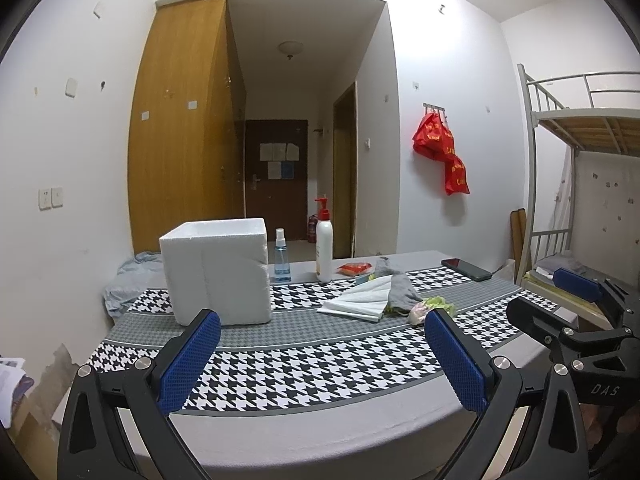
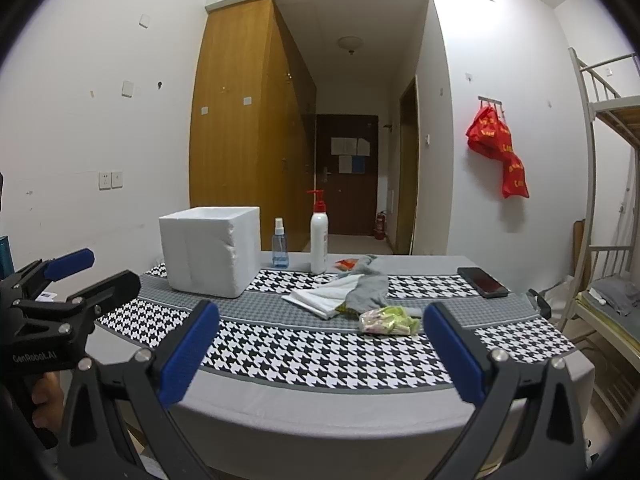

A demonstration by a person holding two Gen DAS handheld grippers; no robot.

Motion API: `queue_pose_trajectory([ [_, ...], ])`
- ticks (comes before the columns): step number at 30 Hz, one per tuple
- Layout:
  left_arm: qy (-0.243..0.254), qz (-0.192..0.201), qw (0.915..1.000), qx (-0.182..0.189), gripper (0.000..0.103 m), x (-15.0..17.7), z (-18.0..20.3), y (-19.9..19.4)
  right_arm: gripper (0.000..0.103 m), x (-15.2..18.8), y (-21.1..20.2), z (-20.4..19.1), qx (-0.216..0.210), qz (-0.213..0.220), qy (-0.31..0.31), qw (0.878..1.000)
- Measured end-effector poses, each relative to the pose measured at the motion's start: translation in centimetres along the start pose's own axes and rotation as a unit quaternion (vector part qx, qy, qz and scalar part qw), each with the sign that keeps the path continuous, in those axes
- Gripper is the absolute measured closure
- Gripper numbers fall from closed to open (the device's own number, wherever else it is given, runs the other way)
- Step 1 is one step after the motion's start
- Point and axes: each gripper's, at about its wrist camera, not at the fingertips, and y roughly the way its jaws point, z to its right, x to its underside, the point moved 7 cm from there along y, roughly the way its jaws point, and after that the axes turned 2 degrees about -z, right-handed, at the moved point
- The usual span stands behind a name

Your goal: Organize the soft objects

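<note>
A folded white cloth (image 1: 360, 300) (image 2: 320, 294) lies mid-table, and a grey sock (image 1: 400, 288) (image 2: 368, 284) is draped over its right side. In front of them sits a clear bag of green and pink soft pieces (image 1: 434, 304) (image 2: 388, 322). An open white foam box (image 1: 218, 272) (image 2: 210, 252) stands to the left. My left gripper (image 1: 324, 360) (image 2: 92, 276) is open and empty, hovering at the table's near edge. My right gripper (image 2: 320, 352) (image 1: 556, 300) is open and empty beside it, short of the bag.
Behind the cloths stand a blue spray bottle (image 1: 282, 256), a white pump bottle (image 1: 324, 248) and a red packet (image 1: 354, 268). A black phone (image 2: 482, 282) lies at the far right. A houndstooth cloth covers the table (image 2: 320, 400). A bunk bed (image 2: 608, 240) is on the right.
</note>
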Motion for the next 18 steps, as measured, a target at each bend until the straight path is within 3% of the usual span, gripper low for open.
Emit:
queue_pose_trajectory([
  [18, -0.011, -0.004, 0.9999, 0.006, 0.001, -0.50, -0.65, 0.35, 0.000, -0.34, 0.19, 0.03, 0.002, 0.002, -0.003, 1.000],
])
